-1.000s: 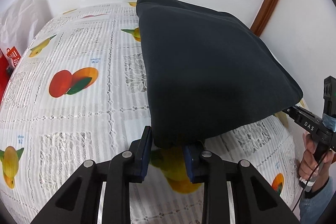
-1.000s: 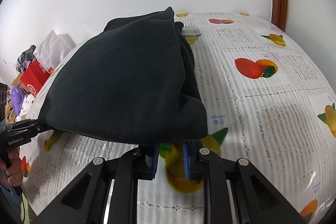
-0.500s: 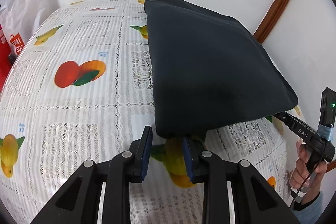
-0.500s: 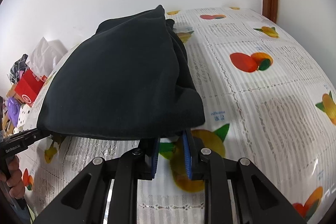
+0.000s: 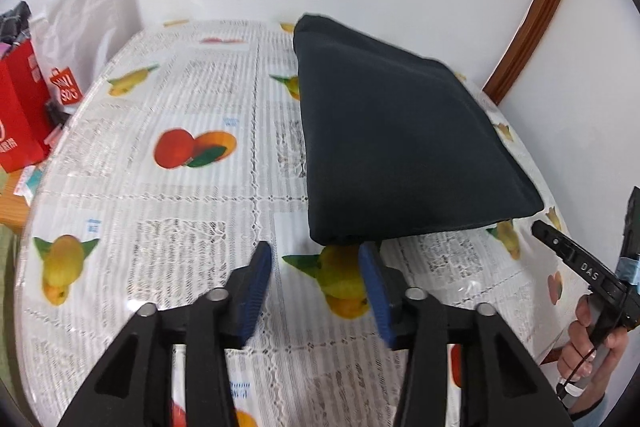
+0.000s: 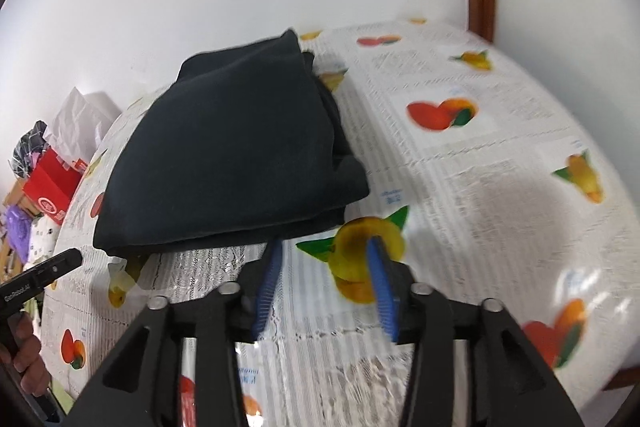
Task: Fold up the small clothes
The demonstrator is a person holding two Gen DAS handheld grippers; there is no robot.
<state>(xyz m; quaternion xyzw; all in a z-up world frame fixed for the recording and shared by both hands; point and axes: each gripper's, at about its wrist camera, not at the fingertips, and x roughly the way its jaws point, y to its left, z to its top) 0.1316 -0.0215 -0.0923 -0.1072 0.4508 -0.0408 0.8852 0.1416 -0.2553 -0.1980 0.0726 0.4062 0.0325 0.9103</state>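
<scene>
- Black cloth lies folded in a thick flat pile on the bench in the left wrist view, on the right half of the top and reaching to the far edge by the white wall.
- The bench has a white lacy cover with pictures of fruit on it.
- The left gripper is near the close left corner of the cloth. Its jaws have just been opening. They stand partly open with nothing between them, and the blue pads do not touch the cloth.
- At the right edge a hand holds the right gripper, whose black tip is just beside the close right corner of the cloth.
- A red box and a white bag sit off the left side of the bench.
- In the right wrist view the same cloth sits on the left part of the bench, with some layers showing along its right edge.
- The right gripper has just been opening too. Its jaws are partly open and empty, just near the close right corner of the cloth, over a picture of yellow fruit.
- At the far left the tip of the left gripper is just beside the other close corner.
</scene>
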